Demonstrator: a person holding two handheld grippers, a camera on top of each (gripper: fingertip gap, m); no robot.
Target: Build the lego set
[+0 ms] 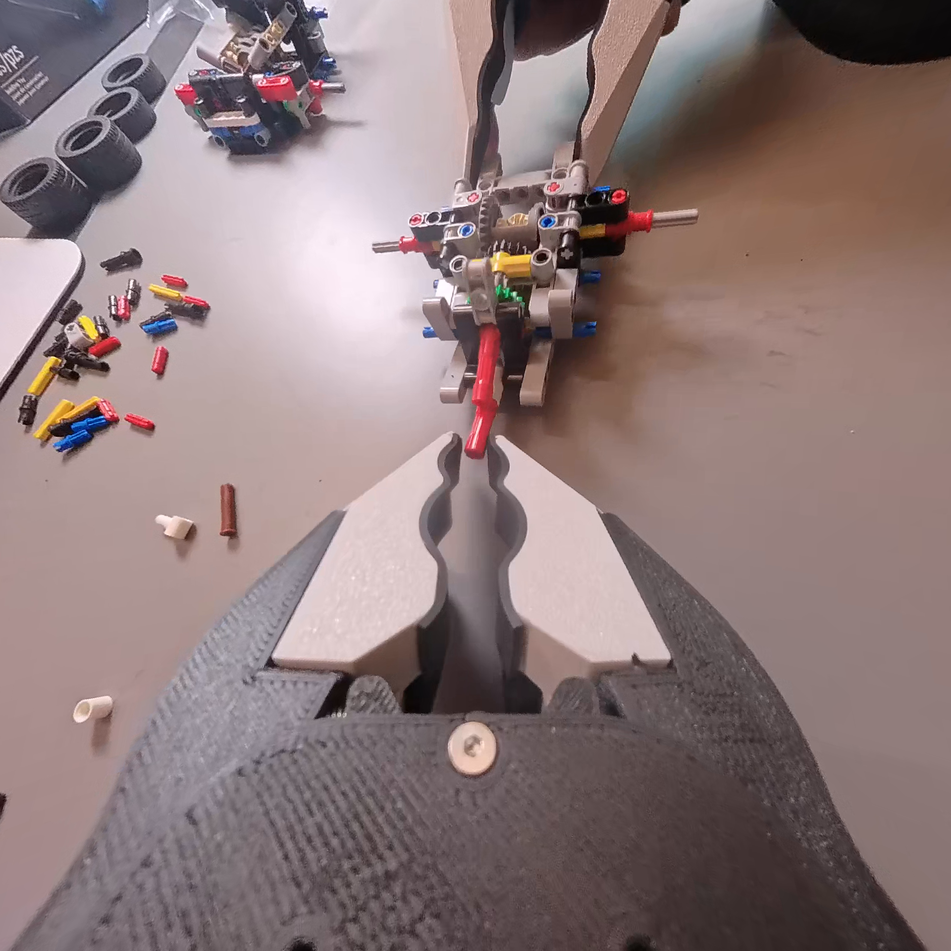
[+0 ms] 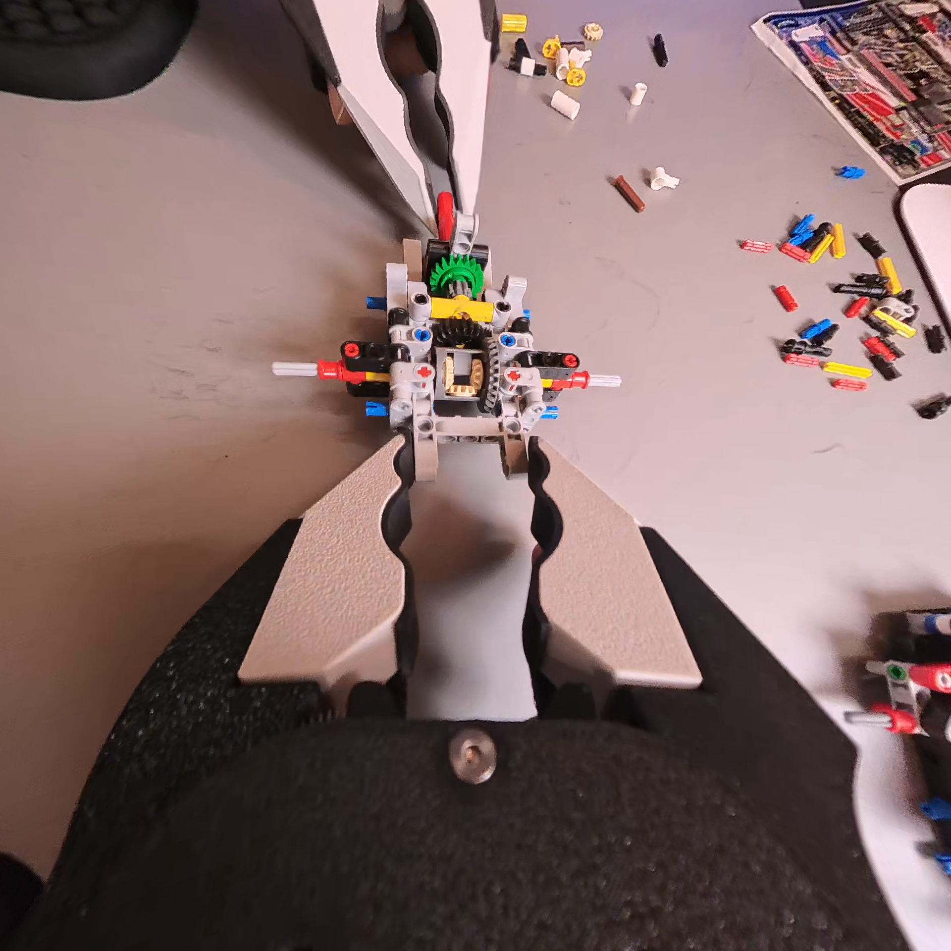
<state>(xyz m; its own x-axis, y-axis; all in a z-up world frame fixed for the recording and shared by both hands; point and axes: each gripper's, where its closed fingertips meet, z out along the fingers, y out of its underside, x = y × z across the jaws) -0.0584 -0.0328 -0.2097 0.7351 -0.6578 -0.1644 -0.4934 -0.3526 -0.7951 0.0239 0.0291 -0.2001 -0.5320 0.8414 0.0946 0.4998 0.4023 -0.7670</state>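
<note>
A small brick gearbox assembly (image 1: 514, 267) of grey beams, gears and cross axles stands on the grey table (image 1: 746, 463). A red axle (image 1: 486, 370) sticks out of its near end in the left wrist view. My left gripper (image 1: 476, 443) is open a little. The axle's free tip lies between the fingertips, with a slit beside it. In the right wrist view my right gripper (image 2: 469, 455) is shut on the assembly (image 2: 463, 360). Its pads press the outer sides of the two grey legs (image 2: 426, 458). The left gripper's fingers (image 2: 360, 103) show at the far end, by the red axle (image 2: 444, 216).
Several black tyres (image 1: 98, 149) and a second brick assembly (image 1: 257, 98) lie at the far left. Loose coloured pins (image 1: 87, 355) lie beside a white tray corner (image 1: 31, 298). A brown pin (image 1: 229, 509) and white connectors (image 1: 175, 526) lie nearer. A printed booklet (image 2: 875, 77) lies at the right. One gripper's finger ends stand about 11 centimeters off the other's.
</note>
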